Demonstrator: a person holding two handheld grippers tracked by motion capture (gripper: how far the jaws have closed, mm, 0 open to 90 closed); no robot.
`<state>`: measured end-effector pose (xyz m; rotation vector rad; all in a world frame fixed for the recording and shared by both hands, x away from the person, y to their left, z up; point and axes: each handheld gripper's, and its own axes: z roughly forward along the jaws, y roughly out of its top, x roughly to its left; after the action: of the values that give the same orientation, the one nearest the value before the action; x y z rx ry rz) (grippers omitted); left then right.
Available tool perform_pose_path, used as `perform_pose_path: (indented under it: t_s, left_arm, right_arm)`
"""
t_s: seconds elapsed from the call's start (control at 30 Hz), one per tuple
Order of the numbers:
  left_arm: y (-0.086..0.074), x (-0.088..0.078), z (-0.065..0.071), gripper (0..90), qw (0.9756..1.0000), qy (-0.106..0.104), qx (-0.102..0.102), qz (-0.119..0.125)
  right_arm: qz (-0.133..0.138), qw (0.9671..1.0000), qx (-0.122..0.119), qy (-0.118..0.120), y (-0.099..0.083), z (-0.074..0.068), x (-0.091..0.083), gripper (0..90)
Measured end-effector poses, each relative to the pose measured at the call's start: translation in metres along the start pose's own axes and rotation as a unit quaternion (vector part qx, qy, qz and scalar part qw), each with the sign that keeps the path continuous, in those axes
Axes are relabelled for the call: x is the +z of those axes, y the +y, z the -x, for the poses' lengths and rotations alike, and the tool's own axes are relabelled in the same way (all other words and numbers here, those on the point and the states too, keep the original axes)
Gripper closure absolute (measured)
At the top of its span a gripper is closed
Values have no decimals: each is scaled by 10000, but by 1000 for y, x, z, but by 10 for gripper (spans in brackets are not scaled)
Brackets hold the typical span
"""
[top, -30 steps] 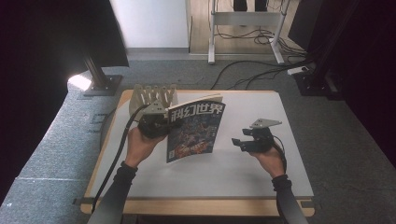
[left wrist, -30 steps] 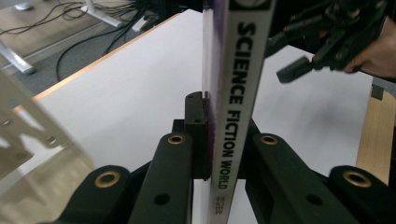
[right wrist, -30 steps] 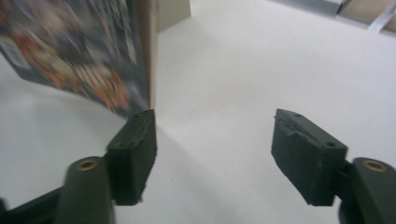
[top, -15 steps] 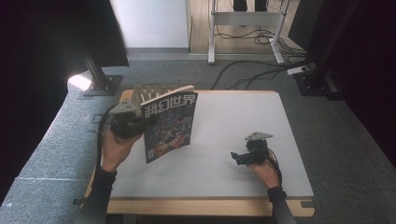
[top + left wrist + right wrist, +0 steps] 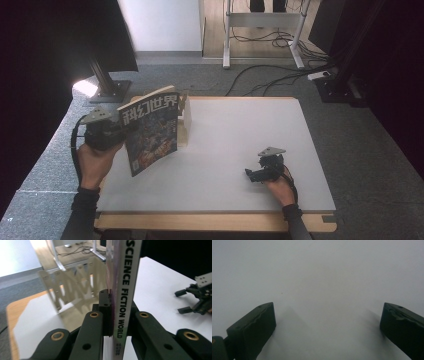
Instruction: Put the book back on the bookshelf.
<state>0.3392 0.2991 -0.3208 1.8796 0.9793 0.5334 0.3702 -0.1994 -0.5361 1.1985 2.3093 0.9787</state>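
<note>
A magazine with a colourful cover stands upright above the table's left side, its spine reading "Science Fiction World". My left gripper is shut on its spine edge, one jaw pressing each side. Just behind the magazine a pale wooden slotted rack stands on the white tabletop, and the left gripper view shows it to the left of the spine. My right gripper sits low over the table's front right. Its jaws have just been opening and now stand wide with nothing between them.
A dark stand base sits on the grey floor off the table's back left corner. Cables trail across the floor behind the table. The other gripper appears far right in the left gripper view.
My left hand carried the magazine leftward, uncovering the wooden rack. My right hand sank toward the table's front right and its jaws spread wider.
</note>
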Motion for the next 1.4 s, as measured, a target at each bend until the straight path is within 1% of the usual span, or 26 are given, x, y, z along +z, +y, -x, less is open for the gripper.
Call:
perform_pose_path:
  t_s: [0.1, 0.2, 0.37, 0.4, 0.53, 0.63, 0.77, 0.87, 1.07, 1.13, 1.27, 1.3, 1.33, 1.4]
  left_arm:
    - [-3, -10, -11, 828, 9998, 146, -153, -14]
    - [-5, -15, -21, 828, 9992, 286, -271, -17]
    - [-7, -14, -32, 828, 9977, 538, -407, -15]
    - [-7, -13, -34, 828, 9976, 545, -428, -18]
    - [-5, -4, -43, 828, 9964, 642, -558, -34]
    - [-3, 5, -46, 828, 9957, 676, -627, -14]
    - [1, 20, -48, 828, 9949, 747, -681, -17]
    - [5, 31, -48, 828, 9945, 809, -665, -14]
    - [11, 53, -49, 827, 9940, 806, -733, 108]
    - [13, 60, -49, 828, 9940, 788, -729, 186]
    - [11, 74, -47, 827, 9943, 735, -635, 444]
    - [9, 78, -47, 827, 9943, 719, -656, 436]
    - [7, 81, -47, 826, 9946, 714, -661, 370]
    - [4, 81, -46, 825, 9948, 749, -599, 355]
  right_arm:
    - [-1, 10000, 22, 15, 0, 0, 0, 0]
    - [0, 10000, 14, 12, 0, 0, 0, 0]
    - [9, 10000, 9, 5, 0, 0, 0, 0]
    - [12, 10000, 4, 1, 0, 0, 0, 0]
    - [14, 10000, 1, 11, 0, 0, 0, 0]
    - [13, 10000, 1, 9, 0, 0, 0, 0]
    - [11, 10000, -2, 13, -1, 0, 0, 0]
    - [10, 10000, 12, 12, 0, 0, 0, 0]
    - [15, 10000, 19, 15, 0, 0, 1, 0]
    - [14, 10000, 17, 16, -1, 0, 1, 0]
    - [9, 10000, 13, 28, 0, 0, 0, 0]
    - [13, 10000, 13, 21, -1, 0, 0, 0]
    - [13, 10000, 11, 20, -1, 0, 0, 0]
    - [16, 10000, 8, 19, -1, 0, 0, 0]
